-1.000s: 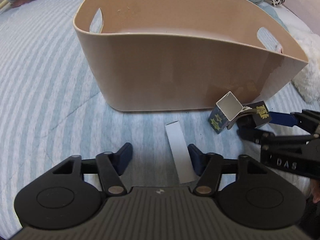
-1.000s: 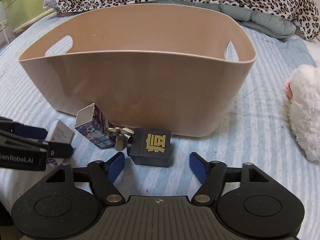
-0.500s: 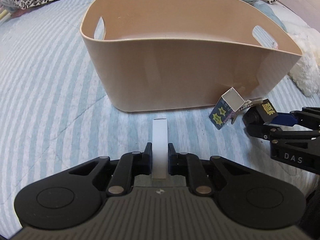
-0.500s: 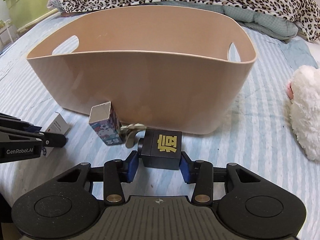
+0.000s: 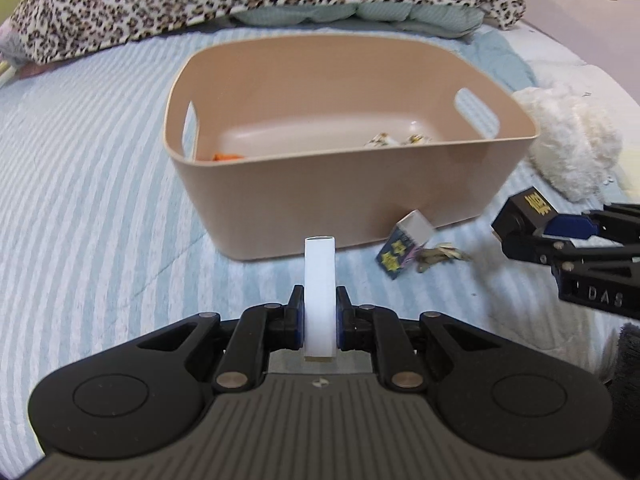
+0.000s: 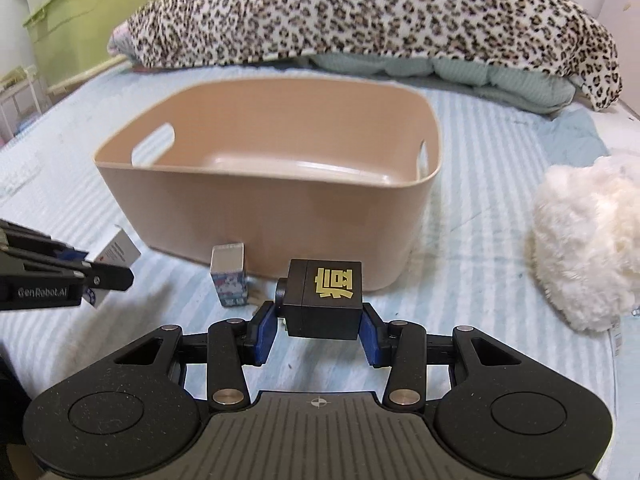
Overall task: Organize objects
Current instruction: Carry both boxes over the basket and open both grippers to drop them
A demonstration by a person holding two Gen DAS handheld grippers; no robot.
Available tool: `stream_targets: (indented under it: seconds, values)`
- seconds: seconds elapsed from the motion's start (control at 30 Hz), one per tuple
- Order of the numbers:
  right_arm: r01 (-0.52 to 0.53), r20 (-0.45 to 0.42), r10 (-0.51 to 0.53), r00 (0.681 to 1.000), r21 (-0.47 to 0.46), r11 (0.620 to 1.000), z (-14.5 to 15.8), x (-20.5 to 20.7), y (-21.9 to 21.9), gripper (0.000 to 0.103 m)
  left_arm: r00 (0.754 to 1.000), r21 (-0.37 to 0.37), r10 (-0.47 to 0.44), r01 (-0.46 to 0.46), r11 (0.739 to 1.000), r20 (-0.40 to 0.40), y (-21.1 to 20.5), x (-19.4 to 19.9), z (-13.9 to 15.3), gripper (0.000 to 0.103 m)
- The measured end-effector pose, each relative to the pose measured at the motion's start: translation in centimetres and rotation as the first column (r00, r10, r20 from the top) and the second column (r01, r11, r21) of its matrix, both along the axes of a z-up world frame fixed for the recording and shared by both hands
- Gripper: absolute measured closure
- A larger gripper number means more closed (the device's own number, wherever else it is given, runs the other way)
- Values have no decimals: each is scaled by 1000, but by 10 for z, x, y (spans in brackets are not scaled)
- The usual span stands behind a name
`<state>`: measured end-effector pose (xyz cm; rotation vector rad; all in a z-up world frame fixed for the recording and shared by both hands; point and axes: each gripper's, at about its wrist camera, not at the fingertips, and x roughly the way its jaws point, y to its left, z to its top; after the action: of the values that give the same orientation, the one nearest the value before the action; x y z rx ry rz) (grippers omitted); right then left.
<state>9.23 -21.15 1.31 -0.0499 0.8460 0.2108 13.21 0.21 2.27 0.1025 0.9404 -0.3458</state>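
White slim box (image 5: 319, 296) pinched in my left gripper (image 5: 319, 322), now lifted; right gripper (image 6: 318, 328) clamps black cube (image 6: 325, 298), raised off bedspread (image 5: 100, 200) since half-second ago.

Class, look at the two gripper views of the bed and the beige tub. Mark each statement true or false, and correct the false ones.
1. The left hand-held gripper grips a white box. True.
2. The right hand-held gripper is open with nothing in it. False: it is shut on a black cube.
3. The tub has nothing inside. False: a few small items lie in it.
4. A small patterned carton stands outside the tub, on the bed. True.
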Motion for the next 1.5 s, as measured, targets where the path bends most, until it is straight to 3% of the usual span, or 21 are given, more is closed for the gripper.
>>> stream_targets:
  seconds: [0.17,0.4,0.7,0.87,1.03,1.2,1.4,1.43,1.5]
  values:
    - [20,50,-23,998,50,999,17,-2,-12,62,996,19,-32,30,999,88,-7,-11,20,88]
    - [39,109,-50,993,102,994,36,3,-22,62,983,-19,-22,26,999,183,-11,-16,50,88]
    - [75,196,-102,975,137,988,53,30,-17,62,960,-74,65,-46,996,271,-17,20,64,88]
    - [87,206,-112,972,128,988,49,49,-7,62,944,-42,111,-103,994,311,-22,47,52,88]
    - [89,187,-106,977,97,991,39,65,3,62,947,19,136,-148,989,291,-22,69,26,88]
    - [73,146,-77,986,35,997,23,78,18,62,963,56,157,-173,983,217,-19,85,0,88]
    - [48,120,-47,992,-7,999,12,79,29,62,972,78,145,-162,984,187,-20,86,-6,87]
    - [51,124,-50,991,-1,999,13,78,27,62,971,70,148,-164,984,189,-20,85,-4,85]
    - [57,128,-58,990,14,998,16,75,23,53,969,60,143,-158,986,200,-19,82,2,63]
